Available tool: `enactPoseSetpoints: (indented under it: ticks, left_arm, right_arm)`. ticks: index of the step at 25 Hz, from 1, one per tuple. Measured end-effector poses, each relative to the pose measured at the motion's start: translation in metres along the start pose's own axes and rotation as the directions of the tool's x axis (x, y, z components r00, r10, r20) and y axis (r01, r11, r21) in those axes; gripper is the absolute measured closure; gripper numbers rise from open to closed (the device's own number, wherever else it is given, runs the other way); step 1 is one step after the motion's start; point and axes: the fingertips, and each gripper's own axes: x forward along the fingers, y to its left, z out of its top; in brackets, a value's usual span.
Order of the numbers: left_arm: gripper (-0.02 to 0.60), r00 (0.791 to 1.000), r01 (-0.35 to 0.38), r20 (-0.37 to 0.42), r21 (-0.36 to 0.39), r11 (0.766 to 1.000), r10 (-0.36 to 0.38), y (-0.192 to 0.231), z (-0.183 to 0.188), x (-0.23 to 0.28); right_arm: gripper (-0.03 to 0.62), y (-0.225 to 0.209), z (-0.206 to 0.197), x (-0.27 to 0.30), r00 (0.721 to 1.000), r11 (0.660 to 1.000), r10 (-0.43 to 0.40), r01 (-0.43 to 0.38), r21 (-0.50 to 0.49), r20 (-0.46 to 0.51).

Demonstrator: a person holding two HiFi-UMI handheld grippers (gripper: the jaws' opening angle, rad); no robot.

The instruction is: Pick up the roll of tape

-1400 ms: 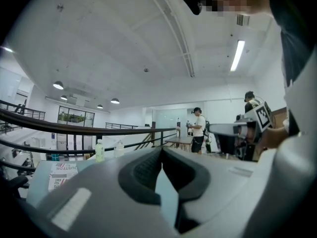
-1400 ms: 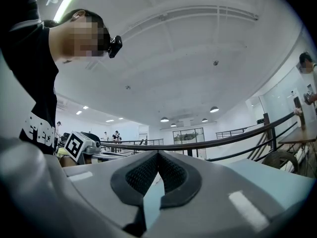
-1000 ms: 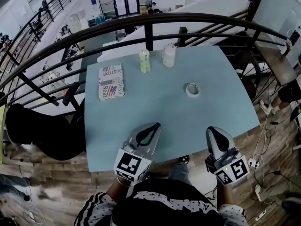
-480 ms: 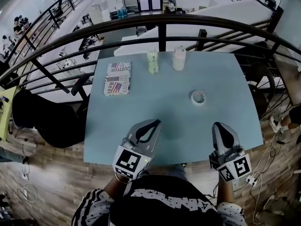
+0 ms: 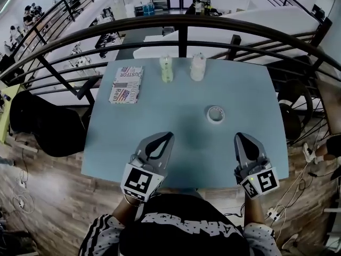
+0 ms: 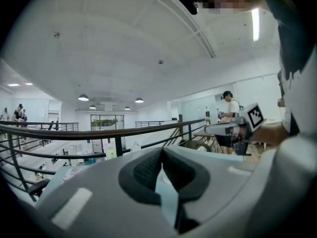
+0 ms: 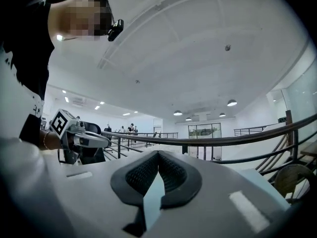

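The roll of tape [image 5: 215, 113], a small white ring, lies flat on the light blue table [image 5: 133, 137], right of centre. My right gripper [image 5: 238, 136] hovers over the near part of the table, just short of the roll and slightly right of it, jaws shut and empty. My left gripper [image 5: 169, 135] sits level with it further left, also shut with nothing held. The left gripper view shows closed jaws [image 6: 162, 150] and the right gripper [image 6: 242, 125] alongside. Closed jaws [image 7: 158, 152] fill the right gripper view. Neither gripper view shows the tape.
Two pale bottles [image 5: 167, 68] [image 5: 197, 66] stand near the table's far edge. A printed box [image 5: 127, 84] lies at the far left. A dark railing [image 5: 181, 23] curves behind the table, and a black chair [image 5: 37, 124] is on the left.
Both grippers have moved forward over the table, and the right one is now closer to the tape. The tape has not moved. Both stay shut.
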Motion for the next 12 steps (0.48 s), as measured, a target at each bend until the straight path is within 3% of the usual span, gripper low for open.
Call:
enactPoseSetpoints:
  ticks: [12]
  left_arm:
    - [0.581, 0.991, -0.134, -0.027, -0.024, 0.991, 0.134, -0.012, -0.015, 0.035]
  right_arm:
    - [0.594, -0.052, -0.042, 0.021, 0.99, 0.994, 0.103, -0.107, -0.032, -0.097]
